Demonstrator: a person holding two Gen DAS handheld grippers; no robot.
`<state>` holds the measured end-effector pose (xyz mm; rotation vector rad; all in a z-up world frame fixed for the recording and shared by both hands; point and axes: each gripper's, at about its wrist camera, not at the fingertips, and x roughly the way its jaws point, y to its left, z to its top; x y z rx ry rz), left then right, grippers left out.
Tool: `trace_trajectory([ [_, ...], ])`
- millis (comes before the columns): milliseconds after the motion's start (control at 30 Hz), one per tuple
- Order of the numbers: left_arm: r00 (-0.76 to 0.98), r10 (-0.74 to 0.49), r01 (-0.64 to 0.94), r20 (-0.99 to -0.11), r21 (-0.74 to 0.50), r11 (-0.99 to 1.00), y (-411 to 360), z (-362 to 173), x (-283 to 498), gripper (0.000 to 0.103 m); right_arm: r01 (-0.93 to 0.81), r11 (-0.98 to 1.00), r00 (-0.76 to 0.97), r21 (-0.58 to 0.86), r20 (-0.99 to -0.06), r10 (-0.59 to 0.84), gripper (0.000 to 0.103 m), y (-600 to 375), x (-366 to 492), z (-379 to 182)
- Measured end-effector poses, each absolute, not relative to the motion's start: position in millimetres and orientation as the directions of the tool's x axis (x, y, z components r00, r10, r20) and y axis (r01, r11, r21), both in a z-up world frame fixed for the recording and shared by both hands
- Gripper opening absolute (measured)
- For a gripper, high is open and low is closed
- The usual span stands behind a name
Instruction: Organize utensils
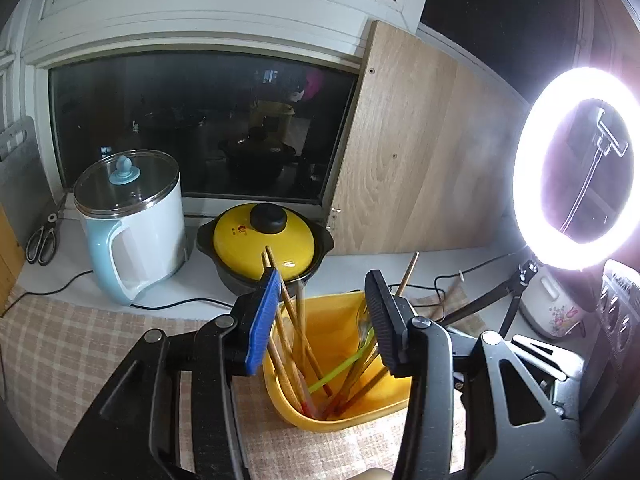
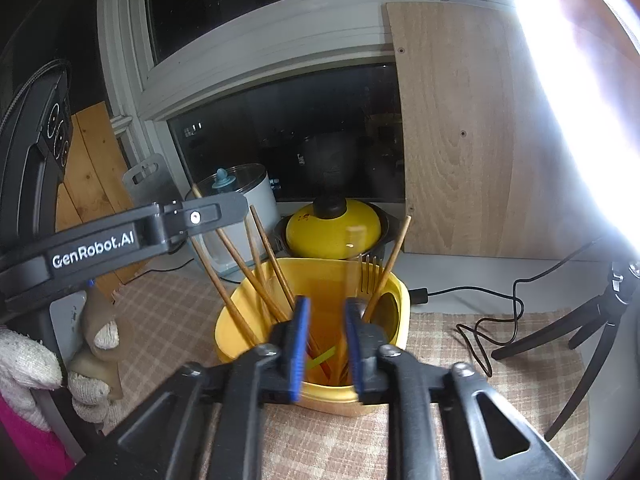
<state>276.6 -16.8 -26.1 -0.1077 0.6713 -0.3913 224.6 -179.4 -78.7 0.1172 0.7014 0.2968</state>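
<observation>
A yellow plastic holder (image 1: 340,412) stands on the checked cloth and holds several wooden chopsticks (image 1: 294,332), a fork and a thin green stick (image 1: 340,368). My left gripper (image 1: 324,320) is open and empty, its jaws on either side of the holder's top. In the right wrist view the same holder (image 2: 320,276) holds chopsticks (image 2: 248,272) and a fork (image 2: 370,272). My right gripper (image 2: 326,344) is open and empty just over the holder's near rim. The left gripper's arm (image 2: 120,236) crosses that view at the left.
A white and blue electric kettle (image 1: 132,224) and a yellow-lidded black pot (image 1: 264,244) stand behind the holder by the window. Scissors (image 1: 42,240) lie far left. A bright ring light (image 1: 576,168) on a tripod, a wooden board (image 1: 416,152) and cables are at the right.
</observation>
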Motion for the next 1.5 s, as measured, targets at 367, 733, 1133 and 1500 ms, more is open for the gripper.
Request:
trace_trajectory([
  [367,0.716,-0.380,0.315,-0.585,-0.216,0.924,-14.7,-24.6,268.1,0.045,-0.231,0.952,0.724,0.199,-0.619,0.305,0.029,-179.0,217.2,-76.3],
  [733,0.753,-0.356,0.303,-0.553,-0.189,0.934,-5.0,-8.3,238.7,0.045,-0.233,0.954,0.749,0.188,-0.591,0.300,0.047,-180.4,190.3,-60.6],
  [1133,0.793,-0.329,0.290,-0.512,-0.158,0.944,5.4,10.8,185.7,0.054,-0.208,0.963,0.775,0.171,-0.571,0.269,0.082,-191.0,146.6,-39.9],
  [1500,0.822,-0.312,0.283,-0.477,-0.134,0.950,6.2,28.3,129.1,0.079,-0.200,0.967,0.804,0.156,-0.538,0.253,0.094,-206.1,108.4,-22.0],
])
